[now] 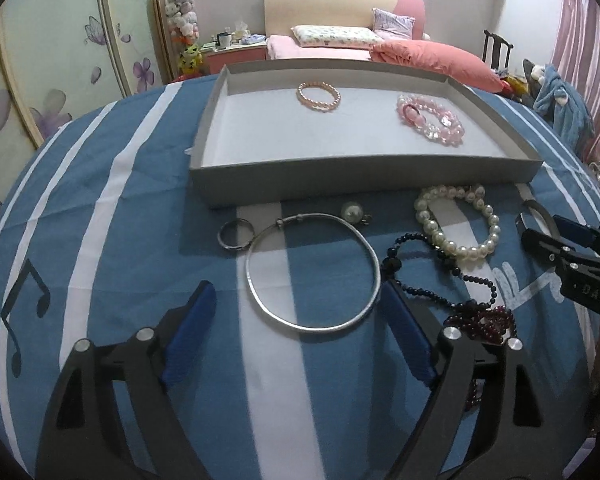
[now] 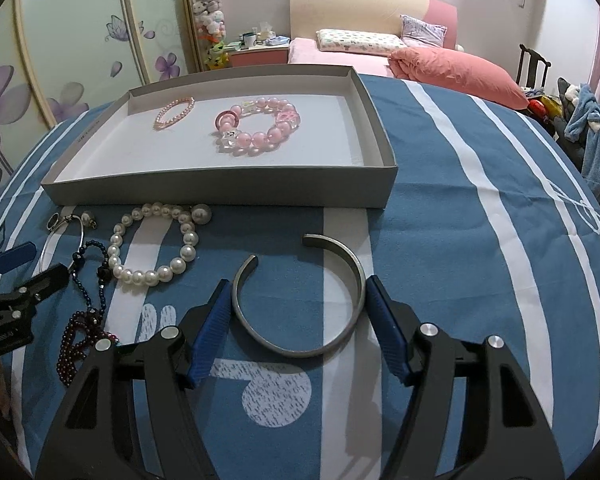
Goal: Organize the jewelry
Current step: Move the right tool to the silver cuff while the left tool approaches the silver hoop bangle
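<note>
Behind the work surface is a bedroom with a pink bed and floral wardrobe doors; the jewelry lies on a blue-and-white striped cloth point(image 1: 100, 208) printed with music notes. At the far side sits a shallow grey tray point(image 2: 220, 194), already holding 2 pieces: a small pink bead bracelet point(image 2: 174, 113) and a chunky pink-and-clear bead bracelet point(image 2: 258, 126).

The right gripper point(image 2: 292, 320) is spread wide and low over the cloth, its blue pads flanking an open metal cuff point(image 2: 300, 300). The right pad appears to touch the cuff's outer edge, while the left pad sits just beside the other arm; nothing is gripped. The left gripper point(image 1: 296, 316) is likewise released, straddling a thin silver bangle point(image 1: 312, 272).

Still outside the tray are a white pearl bracelet point(image 1: 456, 220), a dark bead strand point(image 1: 440, 272), a garnet-coloured bead strand point(image 1: 484, 320), a small dark ring point(image 1: 234, 234) and a pearl earring point(image 1: 352, 213).

The step in hand looks like picking up the cuff. To do it well, I would close across the cuff's solid curved back, not near its open ends, since the gap may let the arms flex and slip. The metal is thin and flat on soft cloth, so the pads need to press down slightly before closing. Lifting clear of the tray's near wall should precede setting it in the bare right part.
</note>
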Motion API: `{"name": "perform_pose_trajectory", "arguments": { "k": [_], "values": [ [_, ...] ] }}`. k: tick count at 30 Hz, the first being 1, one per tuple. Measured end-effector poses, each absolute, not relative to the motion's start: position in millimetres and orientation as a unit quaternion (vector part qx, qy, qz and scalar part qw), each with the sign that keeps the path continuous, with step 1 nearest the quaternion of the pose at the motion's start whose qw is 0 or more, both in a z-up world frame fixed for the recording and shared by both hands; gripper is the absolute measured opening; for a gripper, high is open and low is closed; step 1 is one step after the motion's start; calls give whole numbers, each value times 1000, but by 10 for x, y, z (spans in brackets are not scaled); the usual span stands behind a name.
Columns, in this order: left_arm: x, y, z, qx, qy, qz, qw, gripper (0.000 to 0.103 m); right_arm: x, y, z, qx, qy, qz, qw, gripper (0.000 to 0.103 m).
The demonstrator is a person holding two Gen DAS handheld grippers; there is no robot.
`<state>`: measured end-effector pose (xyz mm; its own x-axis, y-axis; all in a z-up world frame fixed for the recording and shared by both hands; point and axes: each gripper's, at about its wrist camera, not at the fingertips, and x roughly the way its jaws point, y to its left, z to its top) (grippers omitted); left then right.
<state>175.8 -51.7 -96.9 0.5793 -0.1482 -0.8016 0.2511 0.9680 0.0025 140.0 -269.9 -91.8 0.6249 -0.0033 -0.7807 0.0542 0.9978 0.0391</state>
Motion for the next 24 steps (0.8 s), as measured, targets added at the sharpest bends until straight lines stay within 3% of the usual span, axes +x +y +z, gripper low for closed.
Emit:
{"name": "perform_pose_trajectory", "arguments": {
  "k": [24],
  "values": [
    [1893,-561,-968,57,447,-96,887,84,1414,-2712,-916,38,431,-12,901,67]
  ]
}}
